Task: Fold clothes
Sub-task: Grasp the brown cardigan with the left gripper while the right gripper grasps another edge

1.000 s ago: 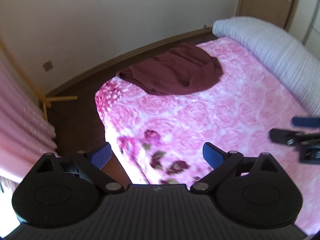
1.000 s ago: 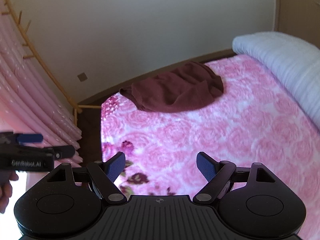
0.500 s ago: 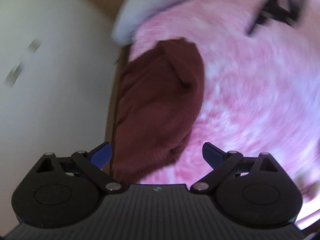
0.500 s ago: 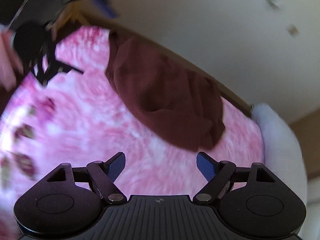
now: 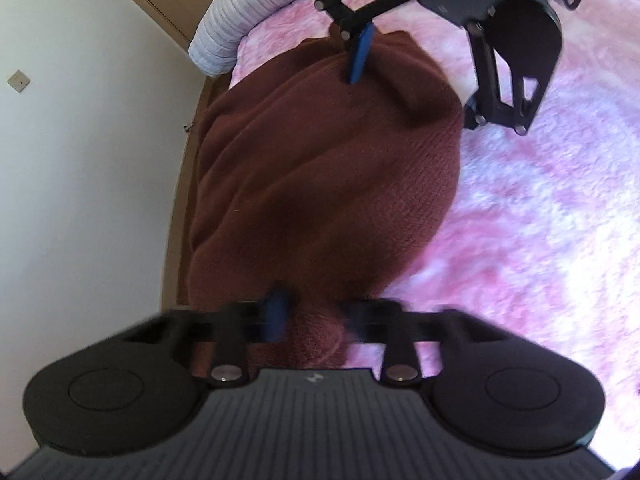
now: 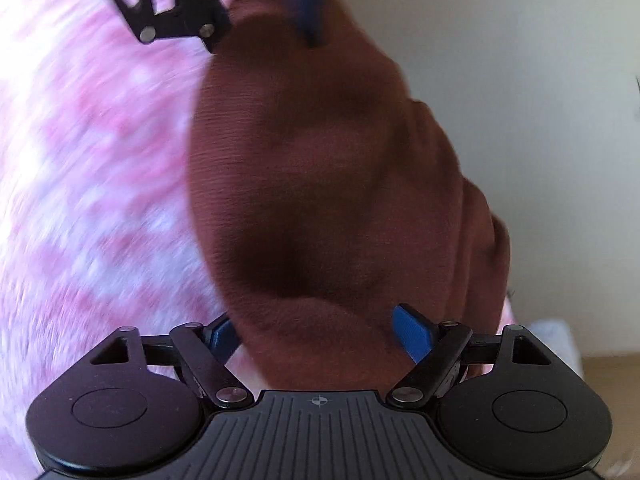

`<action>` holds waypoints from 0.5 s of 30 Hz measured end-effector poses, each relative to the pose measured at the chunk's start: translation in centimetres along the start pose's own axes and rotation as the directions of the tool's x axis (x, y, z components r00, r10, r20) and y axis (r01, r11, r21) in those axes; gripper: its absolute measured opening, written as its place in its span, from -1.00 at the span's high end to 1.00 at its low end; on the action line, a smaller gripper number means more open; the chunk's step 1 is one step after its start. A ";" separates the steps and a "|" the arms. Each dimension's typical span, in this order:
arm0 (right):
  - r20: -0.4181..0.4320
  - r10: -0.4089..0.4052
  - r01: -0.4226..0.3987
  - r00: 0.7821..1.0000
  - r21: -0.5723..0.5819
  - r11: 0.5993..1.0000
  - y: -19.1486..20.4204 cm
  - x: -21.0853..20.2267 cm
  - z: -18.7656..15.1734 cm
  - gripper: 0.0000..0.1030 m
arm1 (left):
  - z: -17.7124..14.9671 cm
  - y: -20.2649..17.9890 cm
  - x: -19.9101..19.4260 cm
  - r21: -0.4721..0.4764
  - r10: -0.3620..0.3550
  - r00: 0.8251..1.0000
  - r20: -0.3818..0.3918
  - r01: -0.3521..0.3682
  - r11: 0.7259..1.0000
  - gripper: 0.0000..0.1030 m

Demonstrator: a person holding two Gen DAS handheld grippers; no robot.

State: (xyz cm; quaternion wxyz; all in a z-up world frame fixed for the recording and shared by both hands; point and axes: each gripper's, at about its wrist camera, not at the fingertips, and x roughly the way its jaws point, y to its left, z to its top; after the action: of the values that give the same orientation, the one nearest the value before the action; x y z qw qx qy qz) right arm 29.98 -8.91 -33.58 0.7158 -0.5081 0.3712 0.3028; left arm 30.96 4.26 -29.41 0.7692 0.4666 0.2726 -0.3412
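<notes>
On the pink blanket (image 5: 540, 220) by the wall, your soft, floppy maroon sweater (image 5: 320, 184) bunches easily: left gripper (image 5: 316, 316) has just clenched, seemingly pinching one end, while right gripper (image 6: 320, 332), just closing, straddles the other.

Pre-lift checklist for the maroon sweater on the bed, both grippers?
1. Left gripper grip: ok, jaws have just closed on a bunch of the maroon sweater.
2. Right gripper grip: not ok, jaws have just been closing, cloth between them, not yet pinched.
3. Grippers at opposite ends of the sweater: ok.
4. Pink blanket kept out of the jaws: cannot tell, blurred.
5. How many layers are caught: cannot tell.
</notes>
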 end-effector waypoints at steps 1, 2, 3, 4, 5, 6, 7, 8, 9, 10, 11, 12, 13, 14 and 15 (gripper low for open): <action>0.000 0.028 -0.028 1.000 0.057 0.998 -1.0 -0.2 -0.2 0.75 | 0.3 0.2 -0.3 0.001 0.001 1.000 0.000 -0.001 1.000 0.90; 0.004 0.038 -0.038 0.999 0.094 0.995 -1.6 -0.8 -0.6 0.76 | 0.7 0.5 -0.9 -0.002 -0.004 1.000 0.004 0.004 1.000 0.92; 0.015 0.035 -0.036 0.999 0.119 0.992 -2.2 -1.8 -1.1 0.76 | 1.2 0.8 -1.7 -0.003 -0.002 1.000 0.011 0.002 1.000 0.93; 0.028 0.035 -0.039 0.999 0.151 0.988 -2.7 -3.0 -1.7 0.77 | 1.7 1.0 -2.6 0.000 0.001 1.000 0.024 -0.001 1.000 0.94; 0.040 0.032 -0.039 0.999 0.182 0.982 -3.3 -4.6 -2.4 0.78 | 2.3 1.2 -3.7 0.005 0.006 0.999 0.044 -0.006 1.000 0.95; 0.052 0.016 -0.026 0.999 0.204 0.979 -3.6 -6.3 -3.3 0.78 | 2.9 1.3 -4.9 0.011 0.008 0.998 0.064 -0.009 1.000 0.95; 0.065 -0.001 -0.014 0.998 0.229 0.973 -3.9 -8.4 -4.4 0.78 | 3.8 1.2 -6.5 0.016 0.005 0.996 0.090 -0.006 1.000 0.95; 0.075 -0.014 -0.005 0.997 0.254 0.967 -4.0 -10.6 -5.7 0.79 | 4.9 0.9 -8.2 0.022 -0.004 0.993 0.120 0.001 1.000 0.95; 0.081 -0.024 0.001 0.996 0.277 0.961 -4.0 -12.8 -7.1 0.79 | 6.0 0.4 -9.9 0.031 -0.015 0.989 0.149 0.011 0.999 0.95; 0.081 -0.029 0.004 0.996 0.296 0.955 -3.8 -14.9 -8.5 0.79 | 7.2 -0.8 -11.8 0.043 -0.039 0.984 0.174 0.032 0.999 0.95; 0.077 -0.035 0.008 0.996 0.318 0.948 -3.3 -17.1 -10.1 0.79 | 8.4 -2.5 -13.7 0.053 -0.073 0.978 0.196 0.064 0.997 0.95; 0.069 -0.041 0.015 0.997 0.344 0.939 -2.6 -19.3 -11.9 0.79 | 9.6 -4.1 -15.7 0.064 -0.106 0.970 0.218 0.094 0.993 0.95; 0.060 -0.046 0.021 0.997 0.369 0.929 -1.8 -21.6 -13.7 0.79 | 10.8 -5.8 -17.6 0.076 -0.140 0.961 0.239 0.125 0.989 0.95; 0.049 -0.048 0.024 0.998 0.399 0.917 -0.8 -23.8 -15.7 0.79 | 12.1 -7.4 -19.6 0.089 -0.173 0.950 0.259 0.155 0.984 0.95; 0.034 -0.046 0.027 0.998 0.433 0.901 0.8 -26.1 -17.9 0.80 | 13.3 -9.0 -21.5 0.102 -0.206 0.938 0.279 0.184 0.978 0.95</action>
State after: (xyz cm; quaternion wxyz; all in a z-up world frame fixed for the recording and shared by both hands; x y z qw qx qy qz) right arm 11.23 -27.14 -15.79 0.8241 -0.3370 0.4038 0.2103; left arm 11.92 -4.93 -12.81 0.7450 0.4109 0.1897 -0.4900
